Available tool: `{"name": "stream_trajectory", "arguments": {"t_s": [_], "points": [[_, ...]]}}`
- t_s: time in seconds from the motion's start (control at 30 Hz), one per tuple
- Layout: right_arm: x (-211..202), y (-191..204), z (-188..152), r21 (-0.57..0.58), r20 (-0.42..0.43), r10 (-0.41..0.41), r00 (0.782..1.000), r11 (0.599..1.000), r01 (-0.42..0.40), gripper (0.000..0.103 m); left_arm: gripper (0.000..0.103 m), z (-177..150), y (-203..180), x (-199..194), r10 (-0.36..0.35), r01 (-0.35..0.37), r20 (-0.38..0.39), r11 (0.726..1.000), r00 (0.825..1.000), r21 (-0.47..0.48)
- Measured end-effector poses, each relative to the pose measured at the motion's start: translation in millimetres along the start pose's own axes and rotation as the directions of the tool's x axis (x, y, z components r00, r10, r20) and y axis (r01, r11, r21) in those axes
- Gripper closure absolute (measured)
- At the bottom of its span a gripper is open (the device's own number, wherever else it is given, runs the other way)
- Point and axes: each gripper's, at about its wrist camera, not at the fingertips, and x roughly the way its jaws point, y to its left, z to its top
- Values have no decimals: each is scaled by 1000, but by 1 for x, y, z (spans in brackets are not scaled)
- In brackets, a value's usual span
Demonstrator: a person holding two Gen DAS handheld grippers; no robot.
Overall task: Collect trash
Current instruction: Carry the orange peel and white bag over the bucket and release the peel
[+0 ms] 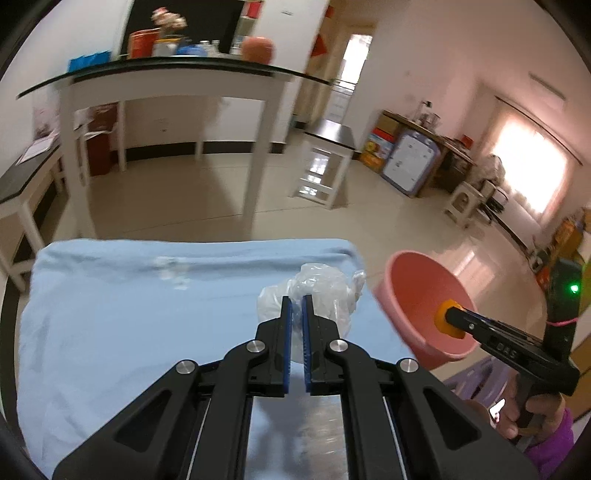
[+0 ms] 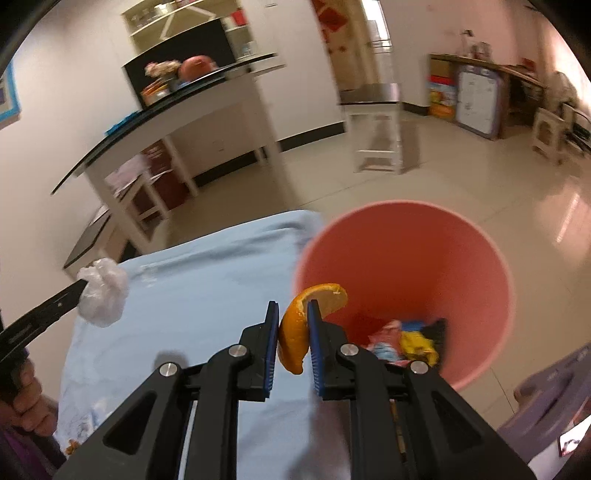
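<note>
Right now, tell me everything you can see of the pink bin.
The pink bin is a round, smooth, plastic-looking bucket, open-topped and upright, standing beside the edge of the blue cloth. Its bottom already holds crumpled colourful wrappers. The right hand-held gripper, shut on an orange peel, hangs near its rim; the peel is not inside yet. What the bin stands on is hidden.

A home's living room is showing here. Ahead of the left gripper, a white console [image 1: 166, 92] with a dark glass top is standing against the wall, carrying flowers [image 1: 168, 18], tins and boxes. Farther ahead, a doorway [image 1: 354, 55] is opening beside red decorations, and a small white stool [image 1: 325, 166] is sitting on the glossy tile floor [image 1: 369, 214]. To the right, a desk [image 1: 424, 147] with cartons is lining the wall, and a curtained window [image 1: 528, 173] is glowing.
</note>
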Motion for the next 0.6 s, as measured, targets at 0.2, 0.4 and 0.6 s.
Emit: {"name": "stream_trajectory", "arguments": {"t_s": [0.2,0.4,0.6], "points": [[-10,-42,-2,79,25,-40,999,996,37,88,98,5,-45,17,-46,48,-24,996,999,69],[-12,-67,-4,113,34,-63,997,992,59,88,98,4,-68,30,-71,75,-39,992,997,97],[-5,-83,-5,129,29,-94,995,988,89,87,98,4,-73,35,-65,69,-47,992,997,101]]}}
